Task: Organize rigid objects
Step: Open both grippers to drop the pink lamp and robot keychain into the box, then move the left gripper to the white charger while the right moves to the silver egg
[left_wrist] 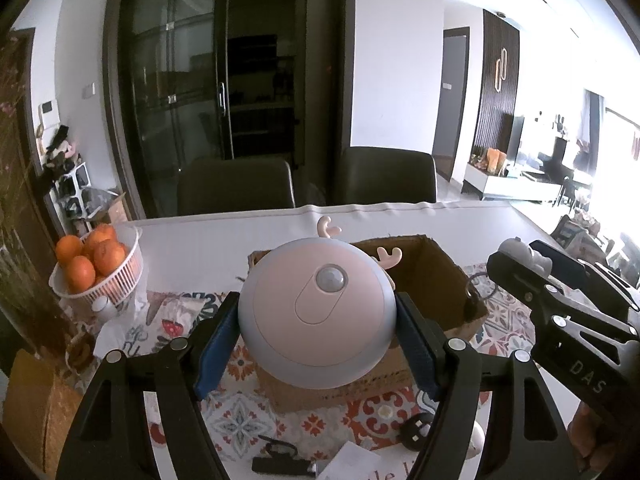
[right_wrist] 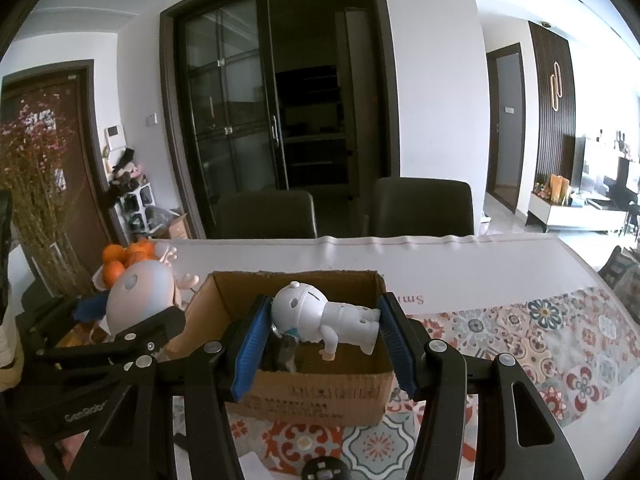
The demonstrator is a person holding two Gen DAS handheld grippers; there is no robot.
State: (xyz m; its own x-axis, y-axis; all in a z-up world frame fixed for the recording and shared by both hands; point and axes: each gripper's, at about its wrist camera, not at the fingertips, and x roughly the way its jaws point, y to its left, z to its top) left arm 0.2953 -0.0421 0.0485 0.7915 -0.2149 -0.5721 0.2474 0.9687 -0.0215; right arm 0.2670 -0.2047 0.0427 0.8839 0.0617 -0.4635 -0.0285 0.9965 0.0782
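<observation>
My left gripper point(left_wrist: 318, 344) is shut on a round pink and blue deer lamp point(left_wrist: 316, 312) with small antlers. Its blue pads point(left_wrist: 218, 344) press the lamp's two sides, and it hangs above the near wall of an open cardboard box point(left_wrist: 440, 280). My right gripper point(right_wrist: 322, 344) is shut on a white robot figurine point(right_wrist: 324, 312) that lies sideways between the pads, over the box point(right_wrist: 320, 396). Some dark items point(right_wrist: 284, 354) lie inside the box. The two grippers are side by side, the left one with the deer lamp point(right_wrist: 140, 300) at the left of the right wrist view.
A white basket of oranges point(left_wrist: 96, 264) stands at the table's left, with dried flowers point(right_wrist: 40, 184) beside it. Small black items point(left_wrist: 280, 460) and a paper sheet point(left_wrist: 352, 464) lie on the patterned cloth point(right_wrist: 560, 340) in front of the box. Two dark chairs point(left_wrist: 384, 176) stand behind the table.
</observation>
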